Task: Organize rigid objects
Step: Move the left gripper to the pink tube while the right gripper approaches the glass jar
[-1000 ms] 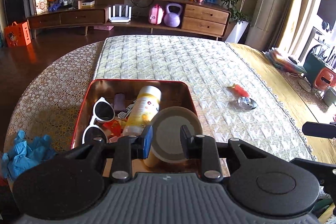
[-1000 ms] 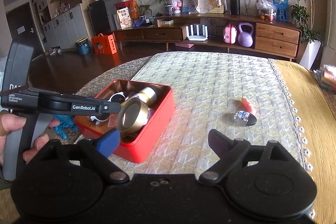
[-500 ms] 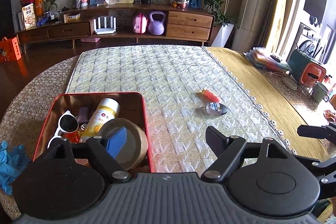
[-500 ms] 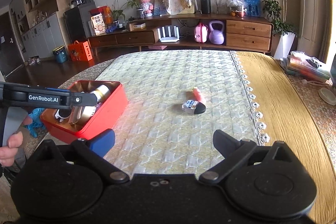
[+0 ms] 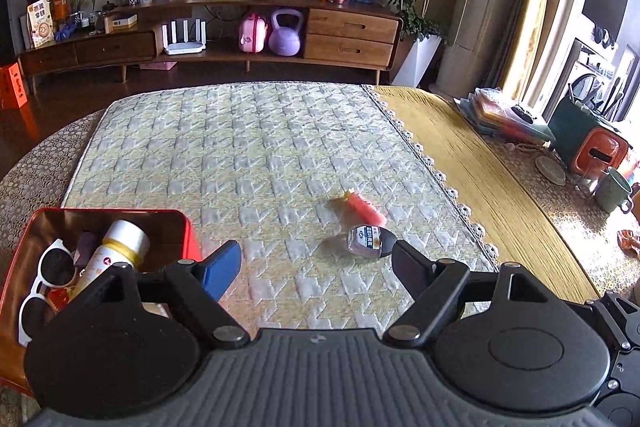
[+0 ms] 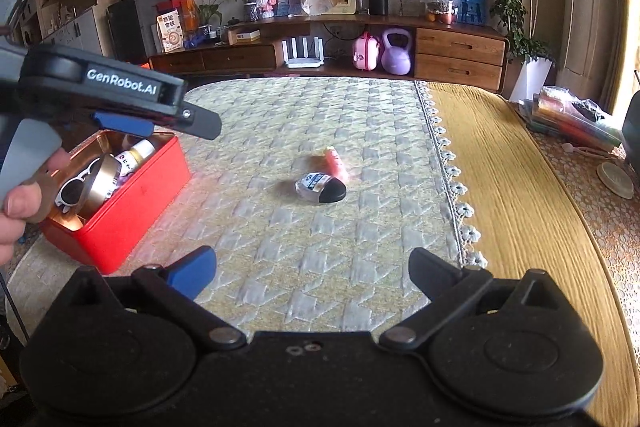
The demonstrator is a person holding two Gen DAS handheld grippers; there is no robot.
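Released into the red tin (image 6: 120, 223), the gold tape roll (image 6: 100, 187) is left by the left gripper (image 5: 316, 267), now empty and spread; right gripper (image 6: 312, 275) gapes empty toward the small bottle (image 6: 320, 187) at twelve o'clock.

on the quilted mat (image 5: 256, 155) a tin (image 6: 132, 199) sits at the left, holding sunglasses (image 5: 44, 279), a bottle (image 5: 120, 251) and a round tin (image 6: 98, 187). right of it, well apart, a small bottle (image 6: 320, 187) lies just before a capped tube (image 6: 335, 161). a sideboard (image 5: 344, 35) stands behind the table.
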